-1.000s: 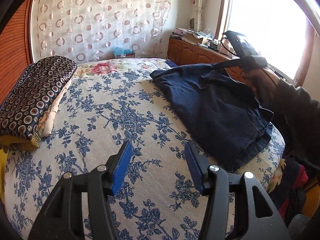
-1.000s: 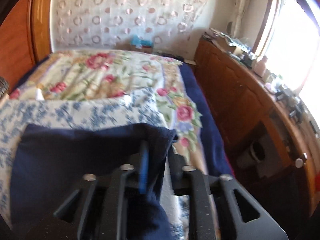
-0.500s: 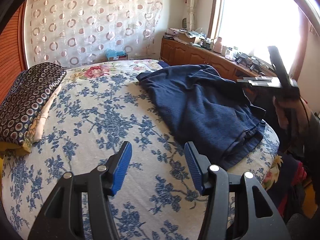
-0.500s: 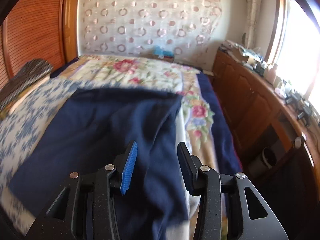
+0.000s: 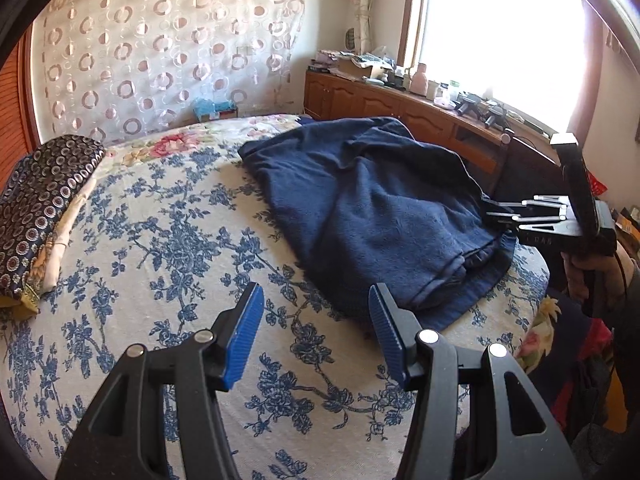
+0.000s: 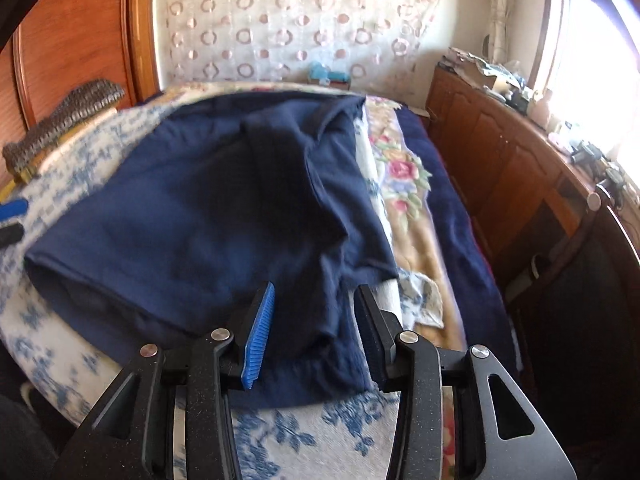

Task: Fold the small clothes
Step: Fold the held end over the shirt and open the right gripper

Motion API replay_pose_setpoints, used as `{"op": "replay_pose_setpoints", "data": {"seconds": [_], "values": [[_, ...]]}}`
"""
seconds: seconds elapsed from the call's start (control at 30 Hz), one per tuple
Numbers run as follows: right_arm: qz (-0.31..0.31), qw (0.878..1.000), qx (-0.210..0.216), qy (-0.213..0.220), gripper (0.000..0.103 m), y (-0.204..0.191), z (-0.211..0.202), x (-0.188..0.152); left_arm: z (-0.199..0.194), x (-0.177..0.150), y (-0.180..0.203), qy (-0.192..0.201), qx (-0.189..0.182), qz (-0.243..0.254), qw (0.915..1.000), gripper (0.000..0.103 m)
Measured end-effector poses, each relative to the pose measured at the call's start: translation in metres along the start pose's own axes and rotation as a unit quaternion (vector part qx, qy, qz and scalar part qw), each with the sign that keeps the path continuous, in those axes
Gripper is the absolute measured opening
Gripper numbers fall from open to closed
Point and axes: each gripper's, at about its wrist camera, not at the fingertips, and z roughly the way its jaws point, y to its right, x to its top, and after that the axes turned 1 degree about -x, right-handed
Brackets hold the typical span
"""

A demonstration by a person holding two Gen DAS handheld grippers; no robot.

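Note:
A dark blue fleece garment lies rumpled on the right half of the bed, its hem near the bed's front edge. In the right wrist view the same garment fills the middle. My right gripper hovers over its near right corner. Its jaws are closing, with cloth showing between the pads but not pinched. My left gripper stands open above the floral bed cover, just left of the hem, with nothing between its fingers. A hand holds the right tool at the bed's right side.
A folded brown ring-patterned cloth lies at the bed's left edge. A wooden cabinet crowded with small items runs under the window on the right. A patterned curtain hangs behind the bed. A narrow gap separates bed and cabinet.
My right gripper let go of the garment's far edge and drew back to its near corner. The garment now lies spread on the bed. My left gripper drifted slightly sideways.

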Motion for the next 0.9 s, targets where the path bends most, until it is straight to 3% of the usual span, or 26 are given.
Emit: {"op": "replay_pose_setpoints", "data": {"seconds": [0.07, 0.1, 0.2, 0.43, 0.63, 0.9], "values": [[0.004, 1.0, 0.005, -0.004, 0.023, 0.003, 0.002, -0.003, -0.002, 0.001, 0.002, 0.005, -0.002, -0.003, 1.0, 0.054], [0.007, 1.0, 0.018, 0.005, 0.009, 0.004, -0.001, -0.003, -0.003, 0.001, 0.003, 0.007, -0.002, -0.003, 1.0, 0.054], [0.013, 0.999, 0.035, 0.026, 0.002, 0.006, -0.015, -0.004, -0.003, 0.001, 0.005, 0.007, -0.003, -0.003, 1.0, 0.054], [0.044, 0.995, 0.026, 0.083, 0.001, 0.028, -0.07, -0.009, -0.001, 0.0, 0.008, 0.003, -0.011, -0.003, 0.9999, 0.054], [0.049, 0.998, 0.013, 0.047, 0.001, 0.033, -0.053, -0.028, 0.004, -0.001, 0.015, -0.004, -0.019, 0.002, 0.9998, 0.054], [0.032, 0.999, 0.006, 0.032, 0.001, 0.018, -0.039, -0.034, 0.018, -0.003, 0.019, -0.025, -0.039, -0.004, 0.9989, 0.054]]}}
